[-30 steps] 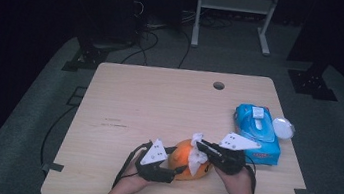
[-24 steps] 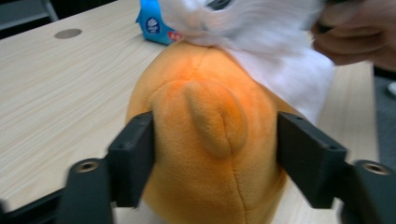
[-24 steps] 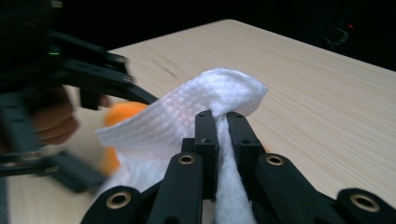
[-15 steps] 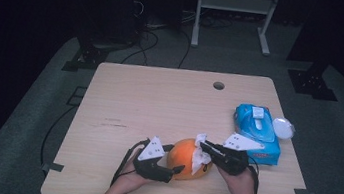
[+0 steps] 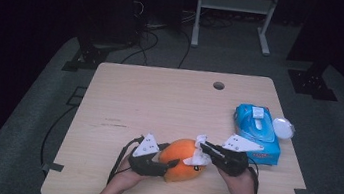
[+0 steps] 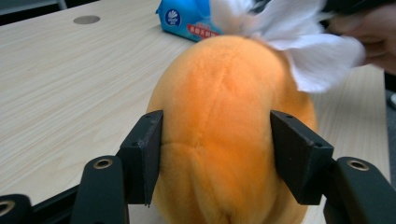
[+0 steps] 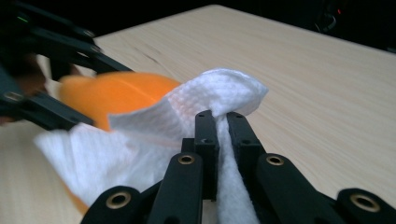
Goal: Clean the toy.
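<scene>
the round orange plush toy (image 5: 181, 159) lay near the front edge of the light wooden table (image 5: 159, 100). the left gripper (image 6: 215, 154), whose jaws had just been closing, clasped its sides. the right gripper (image 7: 223, 122) was clamped on a crumpled white tissue (image 7: 140, 140) lying against the toy's top.

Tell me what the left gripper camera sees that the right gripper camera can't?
The left gripper view looks along the left gripper, whose jaws have just been closing and now sit on both sides of the orange plush toy. It also catches the blue wipes pack and the round hole in the table.

The right gripper view looks along the right gripper, whose jaws are pinched shut on the white wipe.

Both views share the orange toy, the white wipe lying against it, and the wooden table.
</scene>
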`<state>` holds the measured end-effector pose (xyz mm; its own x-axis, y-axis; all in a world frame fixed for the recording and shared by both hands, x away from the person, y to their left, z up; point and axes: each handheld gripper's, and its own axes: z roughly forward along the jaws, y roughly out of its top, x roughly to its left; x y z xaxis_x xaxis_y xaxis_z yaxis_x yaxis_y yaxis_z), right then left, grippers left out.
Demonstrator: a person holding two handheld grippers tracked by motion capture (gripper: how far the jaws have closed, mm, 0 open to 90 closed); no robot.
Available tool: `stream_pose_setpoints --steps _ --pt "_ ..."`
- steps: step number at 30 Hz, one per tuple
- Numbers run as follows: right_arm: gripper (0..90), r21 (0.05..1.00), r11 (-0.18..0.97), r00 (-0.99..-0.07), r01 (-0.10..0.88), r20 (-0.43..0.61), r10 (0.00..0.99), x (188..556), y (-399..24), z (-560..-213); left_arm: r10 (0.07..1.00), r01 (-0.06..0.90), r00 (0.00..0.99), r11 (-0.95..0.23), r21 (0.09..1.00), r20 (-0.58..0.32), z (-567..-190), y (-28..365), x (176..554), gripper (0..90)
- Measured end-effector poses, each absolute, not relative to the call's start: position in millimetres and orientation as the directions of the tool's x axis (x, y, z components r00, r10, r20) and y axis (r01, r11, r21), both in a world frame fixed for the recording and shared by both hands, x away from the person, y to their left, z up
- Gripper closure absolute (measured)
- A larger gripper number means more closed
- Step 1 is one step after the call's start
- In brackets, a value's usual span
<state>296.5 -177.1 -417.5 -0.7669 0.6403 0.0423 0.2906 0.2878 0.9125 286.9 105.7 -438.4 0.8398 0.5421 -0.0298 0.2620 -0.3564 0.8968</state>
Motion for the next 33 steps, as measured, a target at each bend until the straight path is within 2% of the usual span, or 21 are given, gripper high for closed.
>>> stream_pose_setpoints --steps 3,9,13,15,22,27,33 --pt "83.2 0.915 0.306 -0.788 0.261 0.020 0.615 291.3 -170.3 -414.5 0.548 0.279 0.835 -0.342 0.898 -0.051 -439.7 108.7 288.4 38.7" --pt "83.3 0.897 0.272 -0.745 0.349 0.089 0.661 302.8 -185.9 -427.0 0.553 0.288 0.831 -0.342 0.894 -0.056 -440.0 111.5 289.4 38.9" --pt "83.2 0.915 0.259 -0.781 0.308 0.088 0.619 294.8 -179.0 -416.8 0.564 0.303 0.823 -0.333 0.893 -0.069 -441.4 114.8 291.1 38.9" --pt "83.2 0.915 0.293 -0.794 0.277 0.046 0.606 291.2 -173.4 -414.7 0.564 0.306 0.823 -0.333 0.892 -0.072 -441.6 116.3 292.1 38.9" --pt "83.2 0.888 0.283 -0.748 0.362 0.096 0.657 304.1 -186.3 -431.3 0.570 0.315 0.817 -0.324 0.892 -0.082 -442.4 118.3 292.8 38.8" --pt "83.2 0.903 0.281 -0.769 0.324 0.078 0.635 298.6 -181.2 -422.9 0.576 0.328 0.812 -0.318 0.890 -0.094 -443.5 123.3 294.3 38.7" --pt "83.1 0.894 0.276 -0.764 0.352 0.104 0.637 302.3 -184.7 -427.9 0.577 0.329 0.811 -0.319 0.889 -0.093 -443.3 123.7 295.1 38.6"
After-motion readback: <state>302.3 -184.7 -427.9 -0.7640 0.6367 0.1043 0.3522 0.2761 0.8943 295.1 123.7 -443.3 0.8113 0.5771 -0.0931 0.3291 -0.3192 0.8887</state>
